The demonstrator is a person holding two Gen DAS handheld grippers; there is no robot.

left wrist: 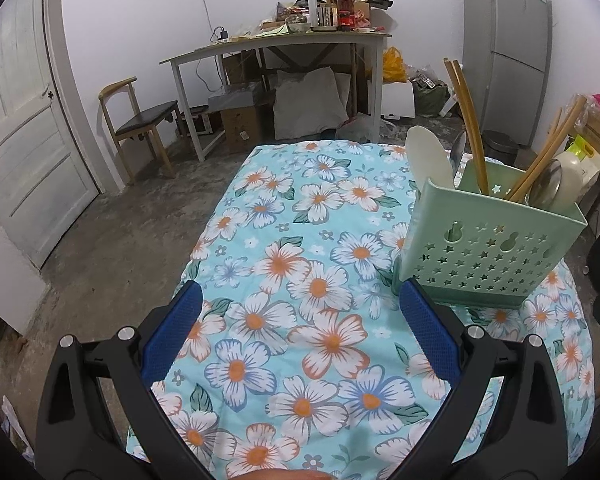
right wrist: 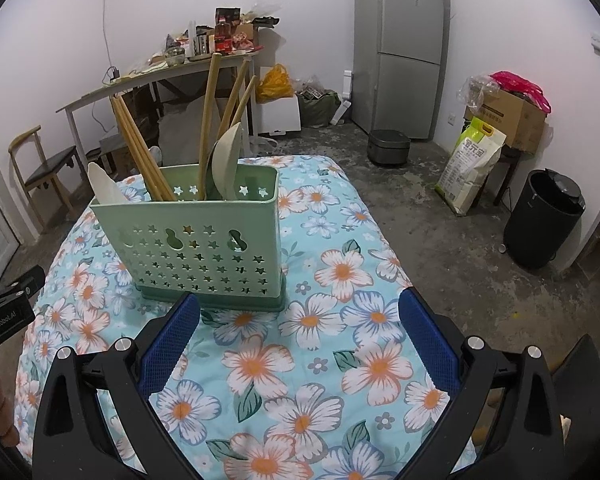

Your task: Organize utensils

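Premises contain a grey refrigerator (right wrist: 398,48), cluttered side table (left wrist: 284,46), wooden chair (left wrist: 140,120), black bin (right wrist: 544,220) and rice sack (right wrist: 470,166).

Counter (right wrist: 380,240) covered fully by light-blue floral cloth (left wrist: 300,240), white and orange flowers, draped over edges. Directly on cloth: one pale green perforated utensil holder (right wrist: 204,248), upright, star-shaped cutouts, on darker green base tray. Stood toward far half of counter, right of centre in left wrist view. Remaining cloth surface bare. Concrete floor (right wrist: 440,200) beneath.
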